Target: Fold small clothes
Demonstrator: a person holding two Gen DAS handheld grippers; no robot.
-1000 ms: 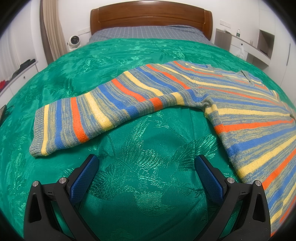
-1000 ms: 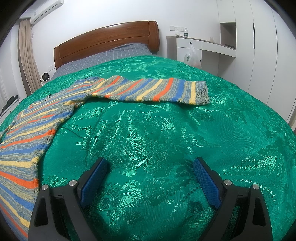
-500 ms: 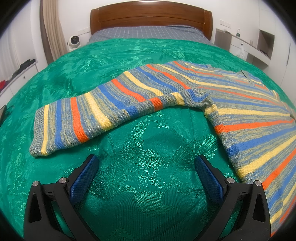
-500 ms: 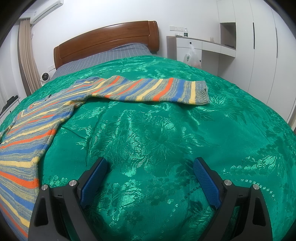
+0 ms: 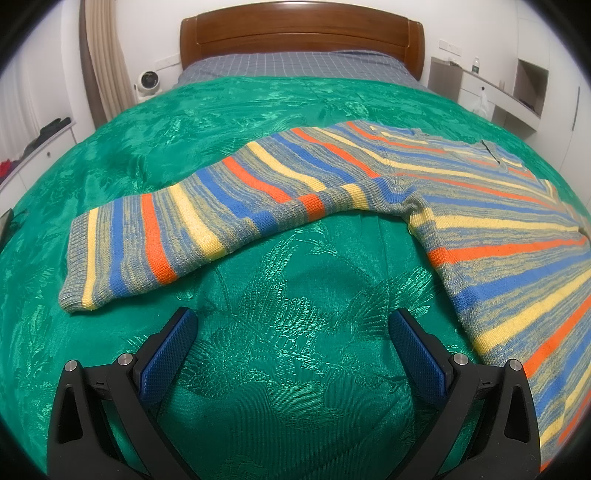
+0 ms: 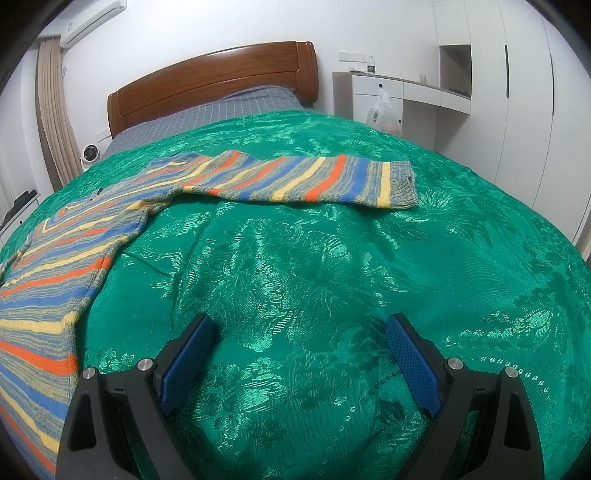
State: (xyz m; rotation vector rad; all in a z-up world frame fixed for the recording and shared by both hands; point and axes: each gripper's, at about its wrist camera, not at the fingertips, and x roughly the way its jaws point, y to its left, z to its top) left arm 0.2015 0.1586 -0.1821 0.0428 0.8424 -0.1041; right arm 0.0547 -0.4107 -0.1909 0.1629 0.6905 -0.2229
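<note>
Green patterned bedspread (image 5: 295, 369) covers most of a bed with a wooden headboard (image 5: 301, 35) and a grey checked sheet (image 5: 295, 64) showing at the head end. White walls and white cupboards (image 6: 517, 92) stand around it, with a curtain (image 5: 105, 66) and a small white fan (image 5: 147, 83) off to one side.

A striped sweater (image 5: 480, 229) in orange, yellow, blue and grey lies spread flat on the bedspread, both sleeves stretched out to the sides.

In the left wrist view, the left gripper (image 5: 291, 321) hovers low above bare bedspread with its blue-padded fingers (image 5: 170, 354) spread wide and nothing between them. One sleeve (image 5: 207, 221) runs across just beyond the fingertips, its ribbed cuff (image 5: 75, 262) ending ahead of and a little outside the left-hand finger. The sweater's body passes just outside the right-hand finger, close to it but not touching.

In the right wrist view, the right gripper (image 6: 299, 325) is likewise wide open and empty over the bedspread. The other sleeve (image 6: 295, 181) lies well ahead of its fingers (image 6: 413, 362), with its cuff (image 6: 402, 184) roughly in line with the right-hand one. The sweater's body (image 6: 55, 266) lies beyond the left-hand finger, its edge near that finger's base. A plastic bag (image 6: 380, 114) hangs from the white cabinet past the bed.
</note>
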